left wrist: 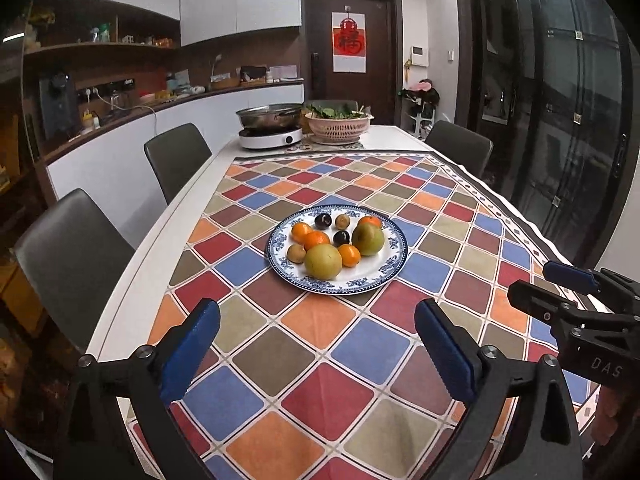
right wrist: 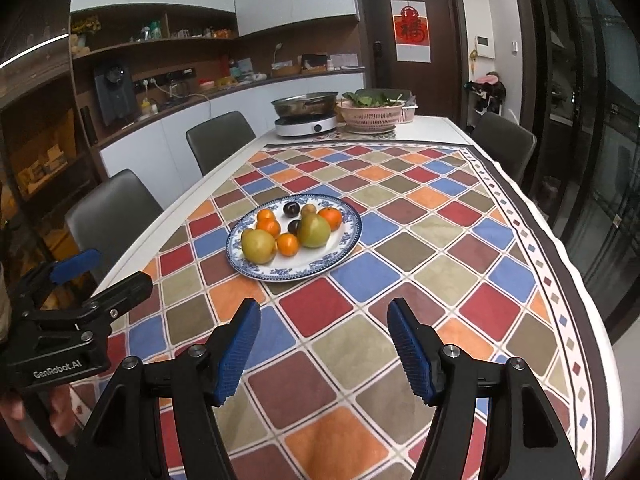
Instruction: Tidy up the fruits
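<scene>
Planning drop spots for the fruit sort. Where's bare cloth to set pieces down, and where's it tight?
Free: tablecloth between the plate and both open claws, left claw, right claw; also right of the plate to the bordered edge, and beyond it toward the cooker. Crowded: the plate itself, and the far end by the cooker and basket.

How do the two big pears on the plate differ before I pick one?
The near pear is yellower and lies at the plate's front edge; the far pear is greener, with a brownish blush, and sits further back on the right. In the right wrist view the far pear stands stem-up, while the near pear looks tipped. Both are similar in size and ungrasped.
</scene>
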Available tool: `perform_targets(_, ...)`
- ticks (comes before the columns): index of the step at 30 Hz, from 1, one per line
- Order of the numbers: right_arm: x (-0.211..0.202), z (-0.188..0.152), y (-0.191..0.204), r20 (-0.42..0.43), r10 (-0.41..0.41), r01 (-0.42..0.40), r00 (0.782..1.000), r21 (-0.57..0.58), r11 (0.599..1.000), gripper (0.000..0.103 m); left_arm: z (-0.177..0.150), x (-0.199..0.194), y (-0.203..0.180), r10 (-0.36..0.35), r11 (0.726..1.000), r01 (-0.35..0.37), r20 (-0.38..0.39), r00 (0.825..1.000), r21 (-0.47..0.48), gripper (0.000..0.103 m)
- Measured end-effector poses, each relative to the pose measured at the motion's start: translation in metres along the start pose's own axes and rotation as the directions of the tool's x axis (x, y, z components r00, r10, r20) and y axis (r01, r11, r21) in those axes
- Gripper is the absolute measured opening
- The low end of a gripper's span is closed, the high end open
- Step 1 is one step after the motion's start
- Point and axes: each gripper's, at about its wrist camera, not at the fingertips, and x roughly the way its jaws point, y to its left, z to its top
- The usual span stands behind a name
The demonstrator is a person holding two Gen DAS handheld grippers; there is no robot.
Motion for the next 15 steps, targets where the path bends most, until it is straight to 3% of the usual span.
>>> perform_targets(15, -0.033, -0.007, 0.003, 0.057, -0.003, 0.004, 0.998, -0.021, 1.000, 0.066, -0.005, -0.031, -0.007, -0.003, 1.000, 0.003, 0.045, 0.999, -0.004, 0.103)
